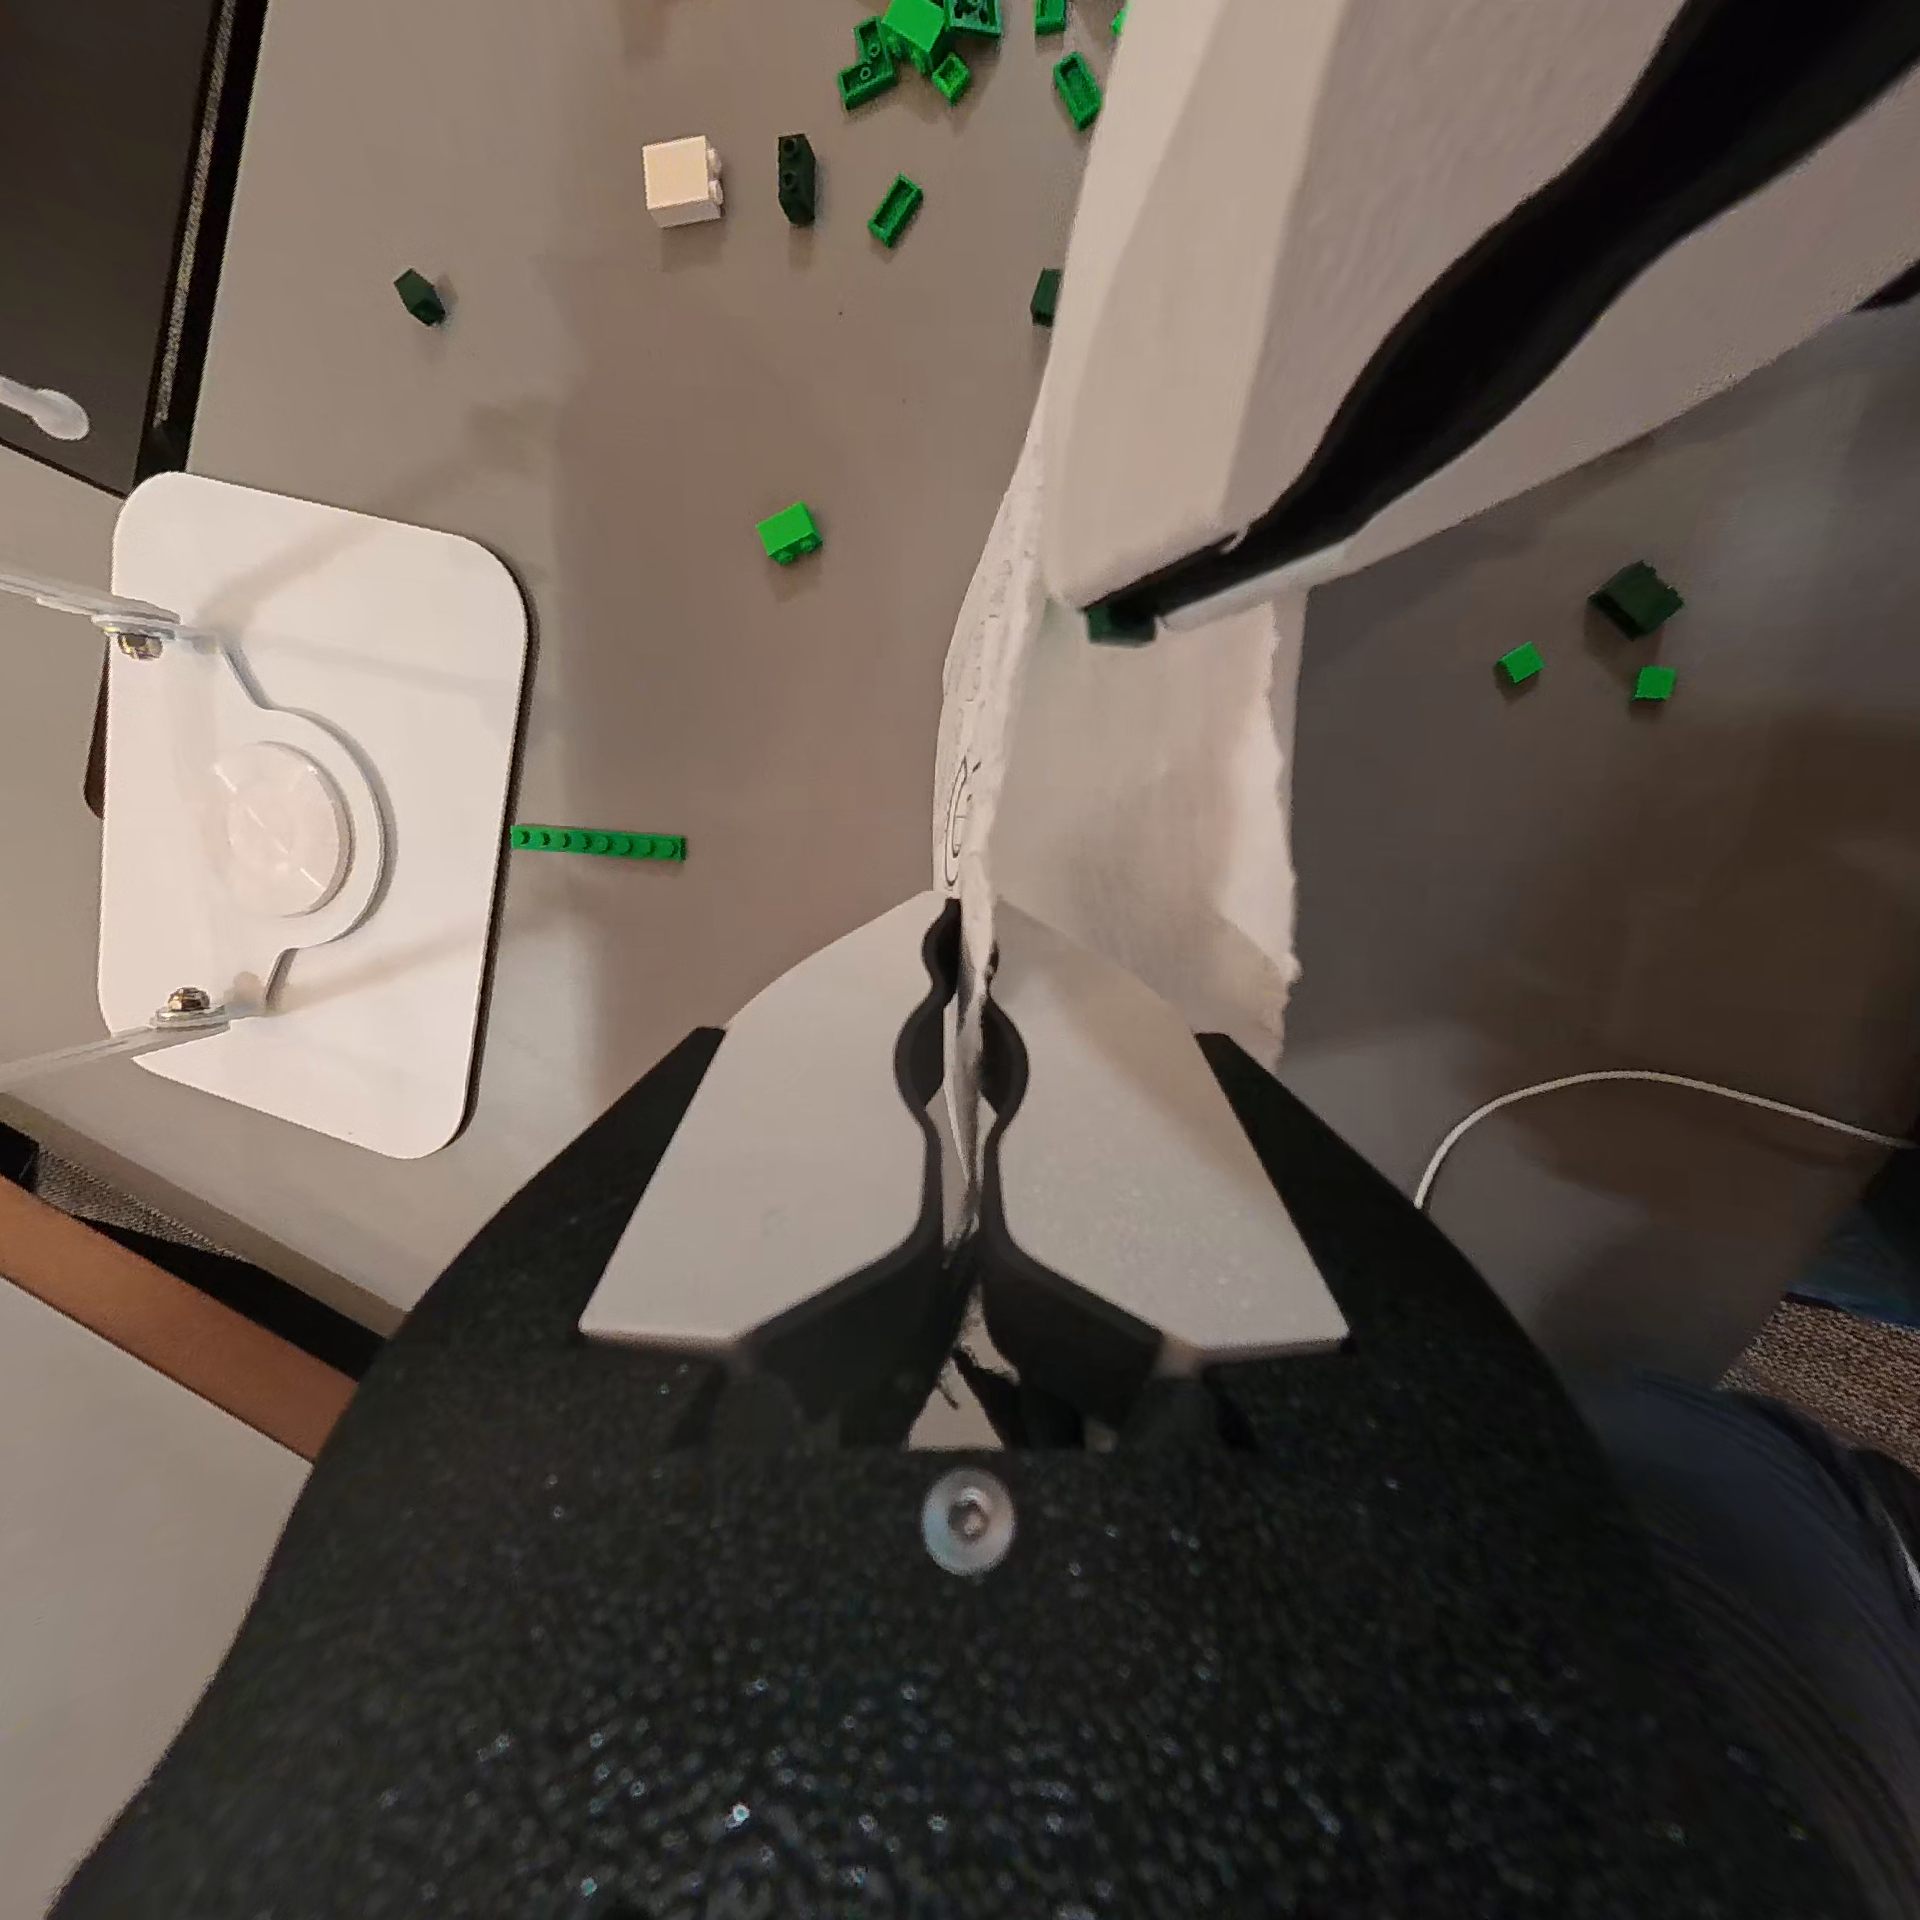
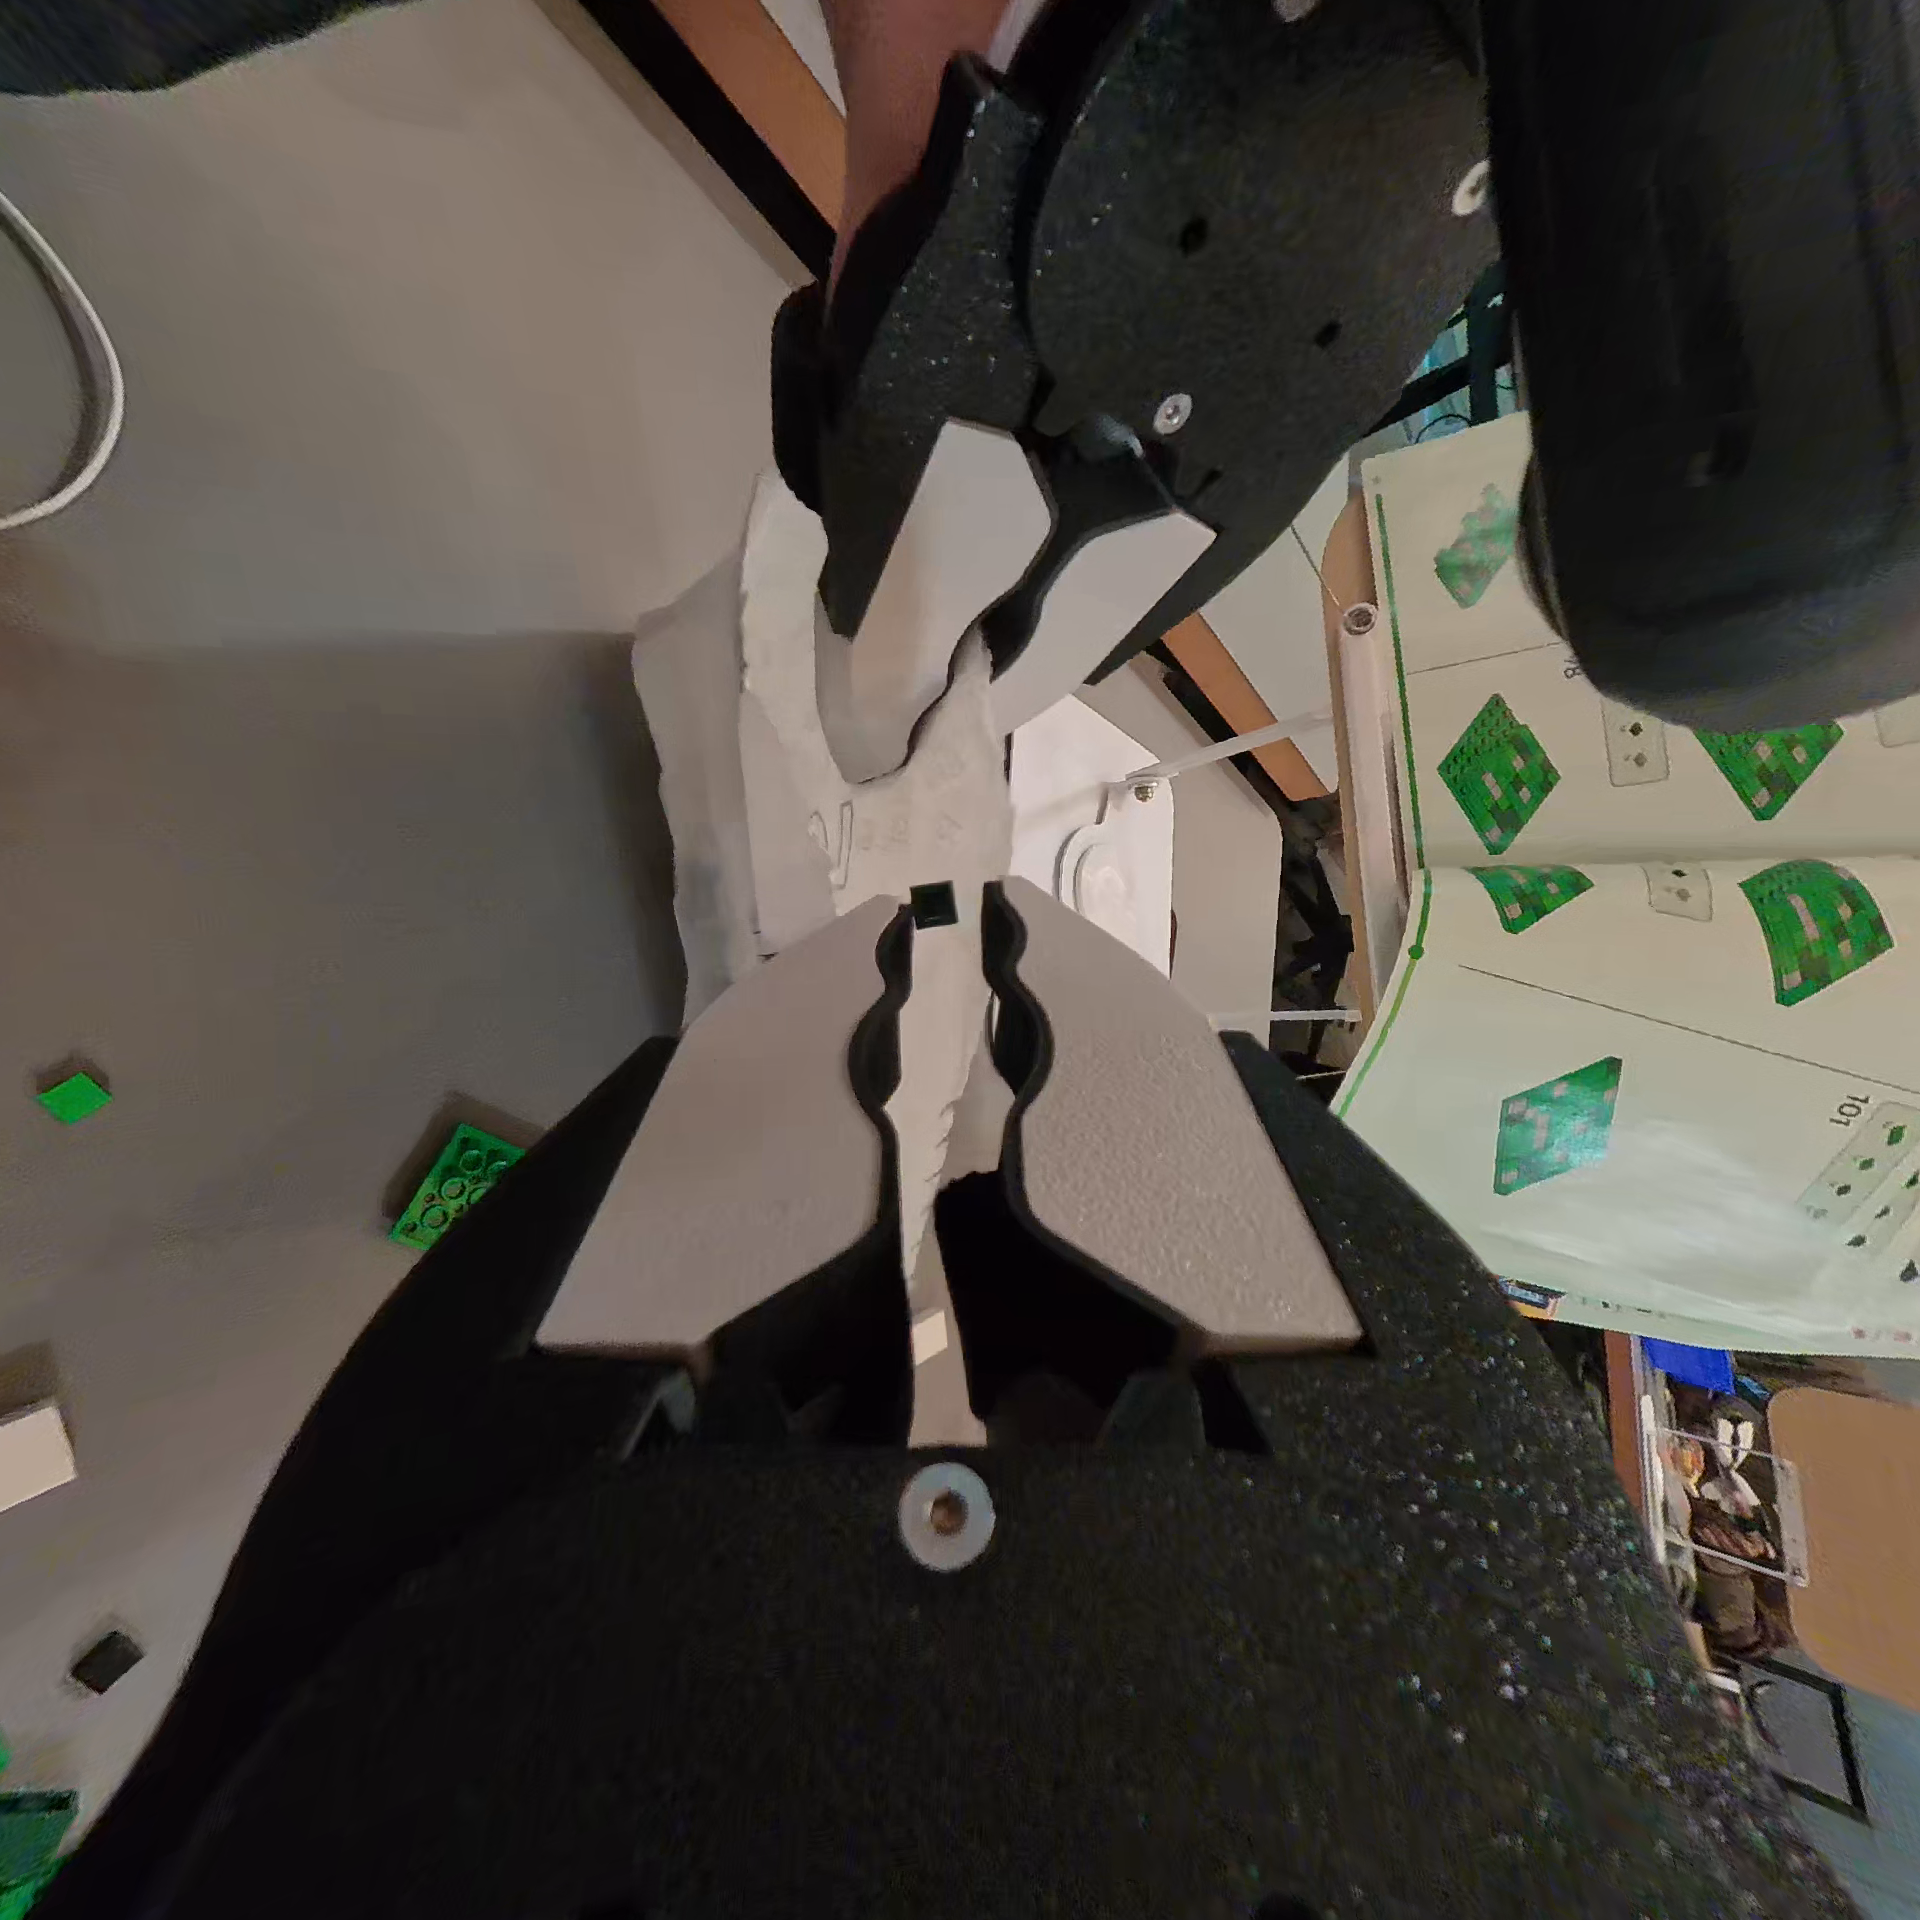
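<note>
The left gripper (image 1: 971, 935) has its jaws clenched on a white paper bag (image 1: 1143, 831), pinching its torn edge above the grey desk (image 1: 675, 644). The right gripper (image 2: 940, 899) grips the opposite end of the same bag, jaws pressed together on it, with a small dark green brick (image 2: 932, 904) caught at the tips. Seen from the left wrist, the right gripper's grey fingers (image 1: 1164, 312) block much of the desk's far side. Loose green bricks (image 1: 790, 532) lie scattered around, along with a long green strip (image 1: 597, 842) and a white brick (image 1: 681, 184). A white stand base (image 1: 436, 644) sits to the left. An open instruction booklet (image 2: 1662, 1039) lies beside the right gripper.
</note>
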The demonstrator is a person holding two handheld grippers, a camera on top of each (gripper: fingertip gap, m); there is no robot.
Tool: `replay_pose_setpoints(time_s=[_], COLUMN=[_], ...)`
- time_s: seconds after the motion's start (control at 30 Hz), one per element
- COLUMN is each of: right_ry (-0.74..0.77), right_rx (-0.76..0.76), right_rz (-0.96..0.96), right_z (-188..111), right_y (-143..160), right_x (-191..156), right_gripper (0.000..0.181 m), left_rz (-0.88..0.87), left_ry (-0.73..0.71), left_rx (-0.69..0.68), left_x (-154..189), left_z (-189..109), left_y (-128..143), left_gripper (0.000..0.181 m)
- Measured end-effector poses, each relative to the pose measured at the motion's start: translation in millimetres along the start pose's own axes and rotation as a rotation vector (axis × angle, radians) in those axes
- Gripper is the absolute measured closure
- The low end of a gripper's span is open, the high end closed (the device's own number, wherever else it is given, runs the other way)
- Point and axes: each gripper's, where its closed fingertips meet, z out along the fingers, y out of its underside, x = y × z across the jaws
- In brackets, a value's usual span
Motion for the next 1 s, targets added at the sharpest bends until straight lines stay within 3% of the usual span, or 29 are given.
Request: replay_pose_setpoints(time_s=[0.37, 0.53, 0.67, 0.83, 1.0], right_ry=[-0.007, 0.065, 0.104, 0.037, -0.134], right_rx=[-0.014, 0.009, -0.086, -0.285, -0.308], right_rz=[0.002, 0.126, 0.357, 0.622, 0.823], right_z=[0, -24, -44, -57, -56], right_y=[-1, 10, 74, 180, 232], right_x=[-2, 12, 18, -13, -49], right_gripper=[0.161, 0.159, 0.149, 0.142, 0.147], left_rz=[-0.002, 0.005, 0.006, -0.005, -0.026], left_ry=[-0.001, -0.006, -0.014, -0.076, -0.154], left_rx=[-0.001, -0.008, -0.005, 0.006, 0.022], left_x=[-1, -3, -5, -16, -28], left_z=[-1, 0, 0, -6, -18], left_y=[1, 3, 4, 7, 12], left_gripper=[0.181, 0.181, 0.181, 0.181, 0.181])
